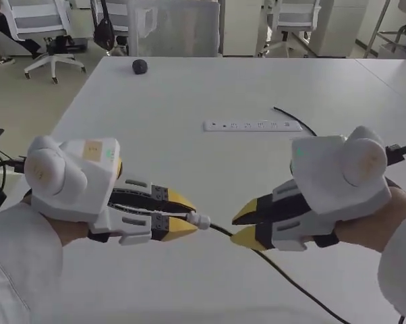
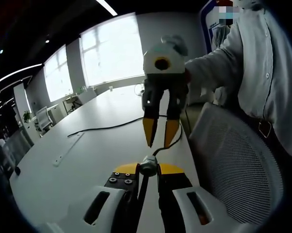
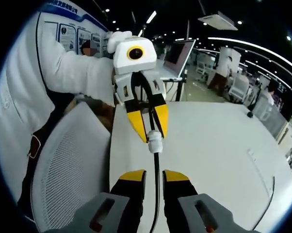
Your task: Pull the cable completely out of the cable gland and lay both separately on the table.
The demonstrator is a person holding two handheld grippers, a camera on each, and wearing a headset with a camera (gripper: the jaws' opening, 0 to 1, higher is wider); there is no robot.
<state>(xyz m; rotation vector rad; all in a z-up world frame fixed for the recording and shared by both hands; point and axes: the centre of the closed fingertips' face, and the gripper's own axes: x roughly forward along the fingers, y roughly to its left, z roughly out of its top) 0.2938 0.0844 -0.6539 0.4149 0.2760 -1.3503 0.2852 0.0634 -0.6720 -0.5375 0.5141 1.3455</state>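
The small pale grey cable gland (image 1: 200, 221) is clamped at the jaw tips of the left hand-held gripper (image 1: 191, 212), its nose pointing at the right hand-held gripper (image 1: 235, 227). A thin black cable (image 1: 294, 282) runs out of it, passes between the right one's parted jaws and trails away beneath that gripper.

Left gripper (image 1: 191, 213) and right gripper (image 1: 237, 227): rounded white housings, black jaws tipped yellow, small screws in the jaw blocks. Tan sticker (image 1: 92, 150) on the left housing. White sleeves (image 1: 17, 260).
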